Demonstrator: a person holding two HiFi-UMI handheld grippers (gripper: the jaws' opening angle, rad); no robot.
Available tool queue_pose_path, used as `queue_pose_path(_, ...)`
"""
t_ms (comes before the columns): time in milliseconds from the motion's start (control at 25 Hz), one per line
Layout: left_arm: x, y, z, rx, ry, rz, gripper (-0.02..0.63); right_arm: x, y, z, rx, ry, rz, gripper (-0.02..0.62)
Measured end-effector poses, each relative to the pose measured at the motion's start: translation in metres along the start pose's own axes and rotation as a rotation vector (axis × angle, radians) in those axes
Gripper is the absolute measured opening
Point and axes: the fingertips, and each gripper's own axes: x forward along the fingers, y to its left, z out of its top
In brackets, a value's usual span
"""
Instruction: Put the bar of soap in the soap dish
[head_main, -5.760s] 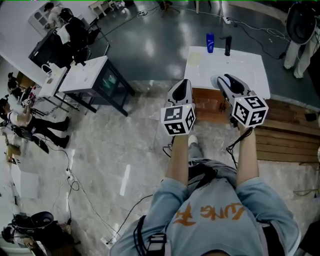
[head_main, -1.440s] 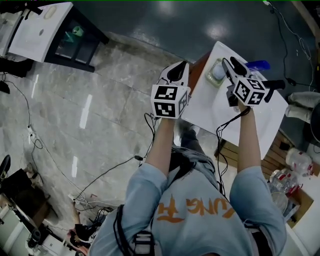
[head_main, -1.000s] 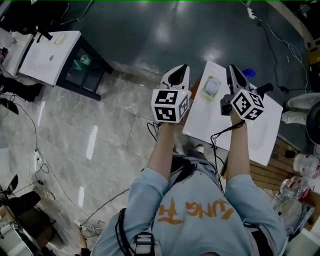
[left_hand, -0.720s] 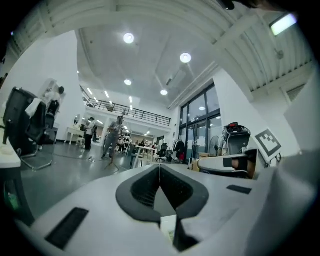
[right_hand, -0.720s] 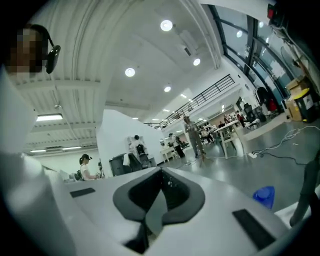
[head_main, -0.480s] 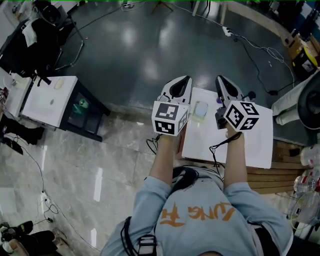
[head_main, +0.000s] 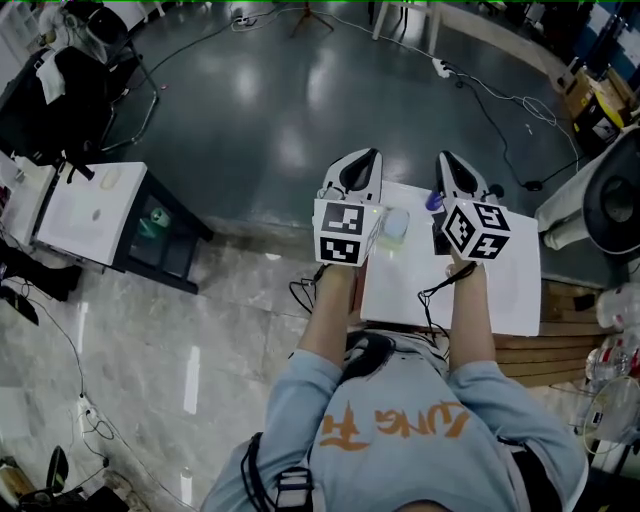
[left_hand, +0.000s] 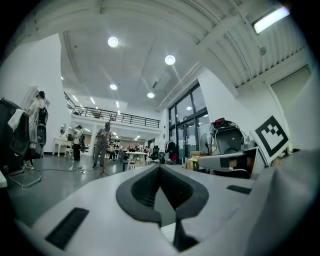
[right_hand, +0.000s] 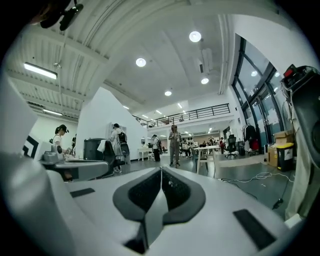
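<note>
Both grippers are held level, side by side, high above a white sink counter (head_main: 500, 290) in the head view. A pale bar of soap (head_main: 396, 222) lies in the soap dish (head_main: 392, 240) on the counter's far left corner, partly hidden behind the left gripper's marker cube. My left gripper (head_main: 360, 165) is shut and holds nothing; in the left gripper view its tips (left_hand: 160, 167) meet against the open hall. My right gripper (head_main: 452, 165) is also shut and holds nothing, its tips (right_hand: 161, 170) closed. Neither gripper touches the soap or the dish.
A blue bottle (head_main: 432, 200) stands on the counter between the two grippers. A second white table (head_main: 85, 210) stands far left. A fan (head_main: 610, 200) is at the right and cables run over the dark floor (head_main: 280, 90). People stand far off in the hall.
Both grippers have risen from the counter and now point level. The right gripper has come away from the soap dish, with the soap lying in it.
</note>
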Motion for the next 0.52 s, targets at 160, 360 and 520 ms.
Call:
queue_pose_path(160, -0.003, 0.013, -0.003, 0.002, 0.011, 0.03, 0.021, 0.005, 0.005, -0.002, -0.028, 0.012, -0.008, 0.029)
queue_pose_path(360, -0.006, 0.023, -0.008, -0.012, 0.009, 0.049, 0.023, 0.012, 0.011, -0.002, -0.061, 0.014, -0.007, 0.029)
queue_pose_path(520, -0.005, 0.026, -0.013, -0.018, 0.013, 0.047, 0.022, 0.016, 0.014, -0.003, -0.078, 0.018, 0.001, 0.029)
